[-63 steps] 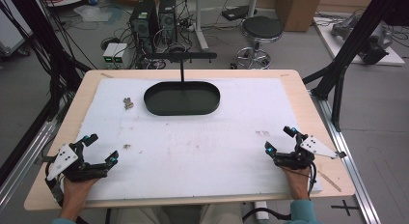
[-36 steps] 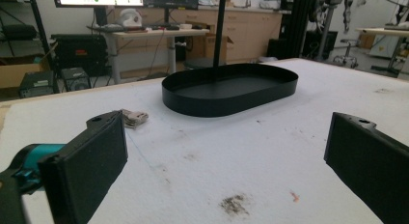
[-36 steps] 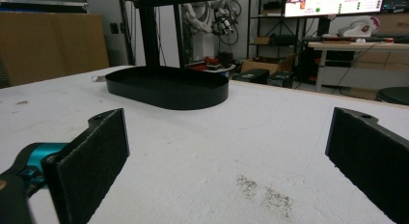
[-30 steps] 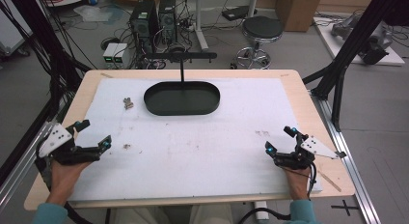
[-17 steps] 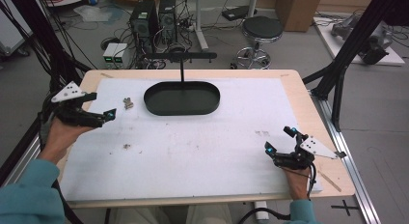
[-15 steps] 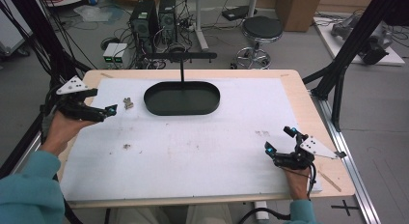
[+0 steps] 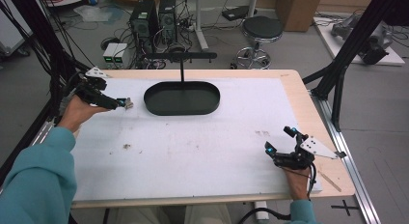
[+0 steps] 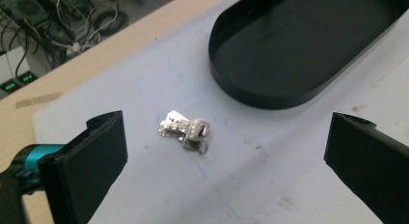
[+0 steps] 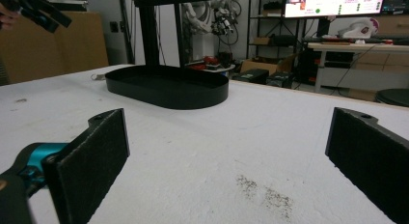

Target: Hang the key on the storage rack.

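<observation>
We take the black oval tray (image 7: 182, 98) as our landmark. From the high view, our left gripper (image 7: 126, 104) hovers just off the tray's left end, over the white mat (image 7: 193, 147) on the counter (image 7: 299, 96); there its tip covers what lies below. The left gripper view supplies that: a small crumpled silver metal piece (image 8: 185, 131) lies on the mat near the tray's rounded left end, not touching it, between our two fingers (image 8: 91, 161), which are spread wide and clear of it on both sides. What exactly the piece is we cannot tell. Its long axis runs roughly across that view, one flat bright end toward the left finger, the knobbier end toward the right one and slightly nearer us.

Bare mat surrounds the piece on every side; the only close edge is the tray wall, beyond it and to the right in that view.

Our right gripper (image 7: 282, 143) rests well away from the tray, near the counter's near right corner. The right gripper view looks low across the mat at the tray's side wall (image 9: 169, 91) and its upright post (image 9: 147, 31), which the top-down picture flattens. Those fingers (image 9: 94, 156) are likewise wide apart, holding nothing, with open mat between them and the tray.
</observation>
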{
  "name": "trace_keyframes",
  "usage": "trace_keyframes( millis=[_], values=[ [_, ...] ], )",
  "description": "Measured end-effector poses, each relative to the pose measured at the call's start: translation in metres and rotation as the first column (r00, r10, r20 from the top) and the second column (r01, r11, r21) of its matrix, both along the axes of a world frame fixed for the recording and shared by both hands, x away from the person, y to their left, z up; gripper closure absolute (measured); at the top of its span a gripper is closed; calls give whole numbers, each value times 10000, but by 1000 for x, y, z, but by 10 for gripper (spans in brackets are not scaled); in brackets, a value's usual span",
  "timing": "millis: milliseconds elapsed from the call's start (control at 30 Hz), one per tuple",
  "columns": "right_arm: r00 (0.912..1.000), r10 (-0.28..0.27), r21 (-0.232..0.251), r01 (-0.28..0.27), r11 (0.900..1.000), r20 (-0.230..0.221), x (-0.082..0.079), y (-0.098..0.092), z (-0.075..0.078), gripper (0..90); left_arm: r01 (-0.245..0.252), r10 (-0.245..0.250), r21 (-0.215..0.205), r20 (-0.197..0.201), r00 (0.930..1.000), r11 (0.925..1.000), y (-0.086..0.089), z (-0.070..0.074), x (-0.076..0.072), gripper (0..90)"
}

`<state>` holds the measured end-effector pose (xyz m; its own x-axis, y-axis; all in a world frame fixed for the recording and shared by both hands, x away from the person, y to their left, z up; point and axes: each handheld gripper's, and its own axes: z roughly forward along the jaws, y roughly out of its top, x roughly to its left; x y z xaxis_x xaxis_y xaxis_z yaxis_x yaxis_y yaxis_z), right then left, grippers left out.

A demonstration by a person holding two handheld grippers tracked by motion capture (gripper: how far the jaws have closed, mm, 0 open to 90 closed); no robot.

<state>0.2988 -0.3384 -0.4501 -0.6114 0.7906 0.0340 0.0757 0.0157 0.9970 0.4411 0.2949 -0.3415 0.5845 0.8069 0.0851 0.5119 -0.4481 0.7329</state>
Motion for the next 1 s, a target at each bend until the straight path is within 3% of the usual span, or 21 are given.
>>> trace_keyframes(
  millis=[500,533,667,1000],
  values=[
    [10000,32,-1,-32,10000,-18,0,0,0,7,-438,503,733,-891,9948,9963,-6,-31,27,20],
    [10000,35,7,-35,10000,-24,0,0,0,7,-411,527,1031,-1127,9922,9938,-9,-32,30,20],
    [10000,34,8,-34,10000,-28,0,0,0,7,-470,599,1171,-1090,9922,9920,-15,-27,35,20],
    [10000,17,6,-17,10000,-18,0,0,0,7,-426,724,1683,-1753,9818,9848,-29,-33,52,20]
  ],
)
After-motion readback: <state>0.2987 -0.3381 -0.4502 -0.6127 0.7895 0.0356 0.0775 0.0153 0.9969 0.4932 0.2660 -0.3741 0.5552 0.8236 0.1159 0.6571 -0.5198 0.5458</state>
